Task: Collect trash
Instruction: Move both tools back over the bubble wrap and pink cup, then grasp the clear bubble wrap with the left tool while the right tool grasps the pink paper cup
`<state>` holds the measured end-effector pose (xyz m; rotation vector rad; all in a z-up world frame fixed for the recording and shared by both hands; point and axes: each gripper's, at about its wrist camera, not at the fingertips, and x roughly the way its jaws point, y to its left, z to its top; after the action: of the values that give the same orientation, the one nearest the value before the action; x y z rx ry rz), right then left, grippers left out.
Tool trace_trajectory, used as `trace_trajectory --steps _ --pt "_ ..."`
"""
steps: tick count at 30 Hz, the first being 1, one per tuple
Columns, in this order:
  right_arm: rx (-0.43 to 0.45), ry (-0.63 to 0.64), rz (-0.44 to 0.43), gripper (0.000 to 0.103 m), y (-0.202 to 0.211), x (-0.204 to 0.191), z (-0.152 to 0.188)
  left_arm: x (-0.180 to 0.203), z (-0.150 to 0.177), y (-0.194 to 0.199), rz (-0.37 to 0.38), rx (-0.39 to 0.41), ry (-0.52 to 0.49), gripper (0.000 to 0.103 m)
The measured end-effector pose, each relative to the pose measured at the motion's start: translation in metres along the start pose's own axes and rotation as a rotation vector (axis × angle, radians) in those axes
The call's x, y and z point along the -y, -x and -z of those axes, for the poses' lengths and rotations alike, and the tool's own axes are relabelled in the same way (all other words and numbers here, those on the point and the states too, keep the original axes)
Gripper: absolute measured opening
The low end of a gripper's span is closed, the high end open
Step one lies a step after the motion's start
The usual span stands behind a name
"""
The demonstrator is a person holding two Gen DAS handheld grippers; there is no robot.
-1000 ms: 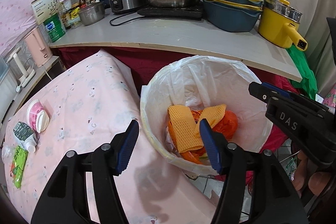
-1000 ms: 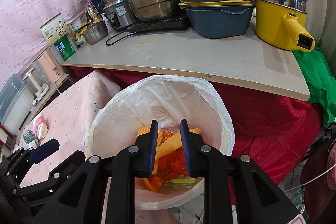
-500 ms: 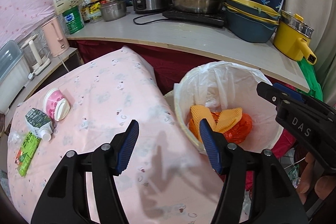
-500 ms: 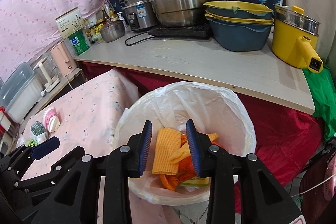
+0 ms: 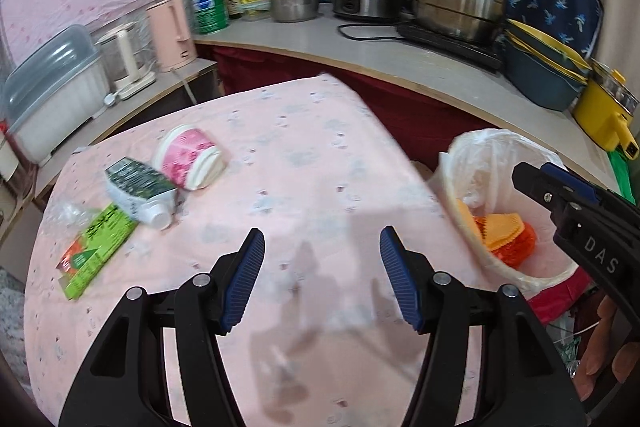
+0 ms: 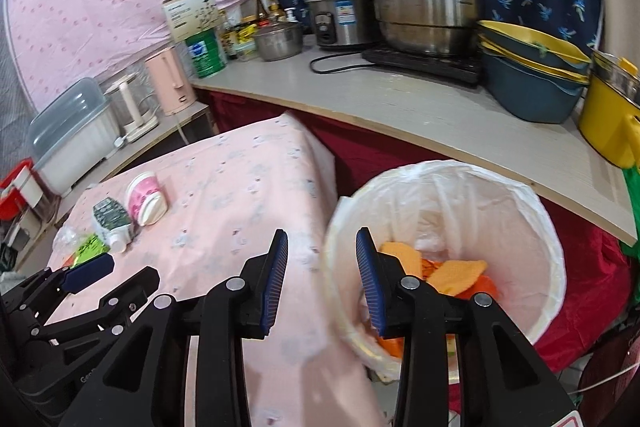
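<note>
We held both claws apart and empty: left gripper (image 5: 322, 279) over the table (image 5: 312, 163), right gripper (image 6: 322, 277) at the bin (image 6: 548, 239) rim. Only the left view showed "DAS". Trash: carton (image 5: 138, 189), cup (image 5: 188, 157), beyond.

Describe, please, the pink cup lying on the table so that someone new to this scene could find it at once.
Start at the table with the pink cloth, beside the lined trash bin. Near its far left corner lies a small cluster of litter, and the pink cup is the piece farthest back. Unlike the dark green carton touching it and the flat green packet, it is round, flowered pink, and tipped on its side.
</note>
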<state>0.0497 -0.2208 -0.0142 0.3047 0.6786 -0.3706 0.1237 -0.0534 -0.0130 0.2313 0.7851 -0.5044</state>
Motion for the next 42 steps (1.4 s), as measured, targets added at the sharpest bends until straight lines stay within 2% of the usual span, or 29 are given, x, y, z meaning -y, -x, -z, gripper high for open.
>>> trace_trajectory --steps 16,26,35,38,42 --pt "-0.053 0.142 -0.103 0.035 -0.022 -0.113 0.009 -0.125 0.027 0.014 -0.132 -0.004 0.171 0.059" --pt "-0.103 0.192 -0.151 0.035 -0.052 -0.164 0.011 -0.197 0.034 0.011 -0.206 -0.012 0.258 0.062" --pt "-0.139 0.211 -0.188 0.048 -0.091 -0.204 0.002 -0.271 0.025 -0.008 -0.265 -0.016 0.344 0.077" --pt "-0.148 0.216 -0.196 0.056 -0.109 -0.217 -0.005 -0.296 0.019 -0.021 -0.262 -0.027 0.377 0.082" --pt "-0.165 0.215 -0.220 0.060 -0.134 -0.231 -0.017 -0.319 0.011 -0.040 -0.269 -0.039 0.382 0.086"
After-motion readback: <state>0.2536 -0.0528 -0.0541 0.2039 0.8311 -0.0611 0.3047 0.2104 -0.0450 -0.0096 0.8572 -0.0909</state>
